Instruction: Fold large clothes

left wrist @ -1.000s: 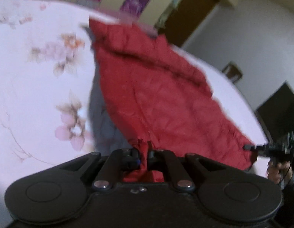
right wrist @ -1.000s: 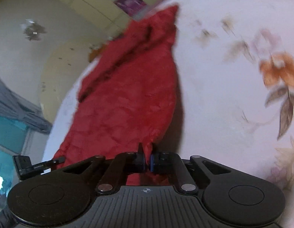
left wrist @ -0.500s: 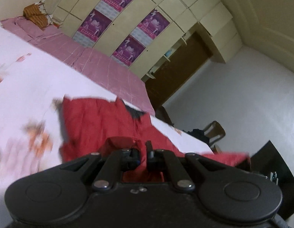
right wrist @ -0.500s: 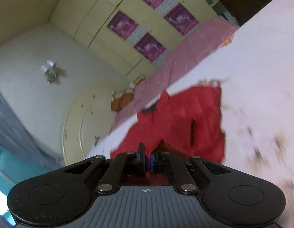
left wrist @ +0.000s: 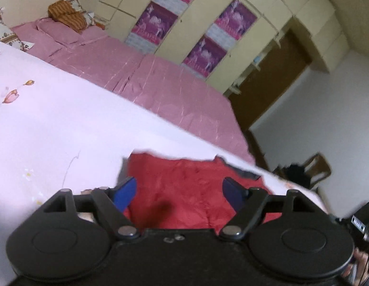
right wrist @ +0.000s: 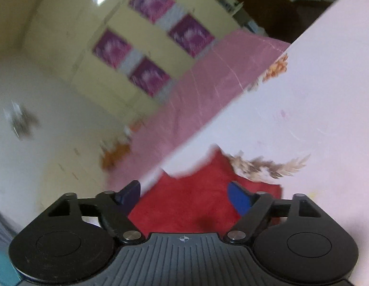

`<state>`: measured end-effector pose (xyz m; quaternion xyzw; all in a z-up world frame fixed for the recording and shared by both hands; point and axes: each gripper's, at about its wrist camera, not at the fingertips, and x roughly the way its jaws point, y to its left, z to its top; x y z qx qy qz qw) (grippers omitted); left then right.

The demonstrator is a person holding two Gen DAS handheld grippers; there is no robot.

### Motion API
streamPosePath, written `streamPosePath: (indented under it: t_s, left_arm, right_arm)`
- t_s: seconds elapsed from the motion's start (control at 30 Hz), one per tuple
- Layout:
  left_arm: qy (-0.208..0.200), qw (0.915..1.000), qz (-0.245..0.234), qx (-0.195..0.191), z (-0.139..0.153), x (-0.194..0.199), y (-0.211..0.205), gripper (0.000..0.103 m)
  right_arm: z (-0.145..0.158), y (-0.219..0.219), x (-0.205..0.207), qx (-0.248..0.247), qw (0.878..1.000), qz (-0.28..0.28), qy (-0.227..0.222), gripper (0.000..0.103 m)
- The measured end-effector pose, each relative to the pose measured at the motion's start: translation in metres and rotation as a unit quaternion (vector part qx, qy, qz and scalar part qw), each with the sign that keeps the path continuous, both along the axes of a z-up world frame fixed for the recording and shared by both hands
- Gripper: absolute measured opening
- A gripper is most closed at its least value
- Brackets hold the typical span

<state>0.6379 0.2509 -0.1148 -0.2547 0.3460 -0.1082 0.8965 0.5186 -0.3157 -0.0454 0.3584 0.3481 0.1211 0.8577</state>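
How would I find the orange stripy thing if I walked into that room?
Look at the long pink bed beside the cream wardrobe with purple posters. At its head end, on the pink pillows, sits the orange striped cloth, the only orange-brown, crumpled bundle among the pink and flowery bedding.

Both the left gripper (left wrist: 180, 190) and the right gripper (right wrist: 184, 195) are black, with blue pads (left wrist: 124, 192), silver screws and round discs.
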Motion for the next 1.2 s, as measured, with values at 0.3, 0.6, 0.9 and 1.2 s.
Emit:
streamPosePath:
  t_s: [0.3,0.6,0.9,1.2]
  left_arm:
    - [0.077,0.9938,-0.064,0.049,-0.027,0.032,-0.018,0.008]
    - [-0.058,0.9845,-0.089,0.140,0.025,0.043,-0.064,0.007]
    - [0.008,0.9837,-0.074,0.163,-0.039,0.052,-0.063,0.012]
    - [-0.082,0.9753,-0.060,0.196,0.044,-0.016,-0.073,0.074]
  right_arm:
    - [-0.050,0.076,0.033,-0.198,0.974,0.084,0.072,0.040]
    - [-0.018,0.071,0.016,-0.244,0.968,0.053,-0.035,0.002]
    - [-0.087,0.074,0.017,-0.249,0.967,0.030,0.039,0.002]
    - [-0.003,0.085,-0.033,-0.253,0.966,-0.006,-0.052,0.084]
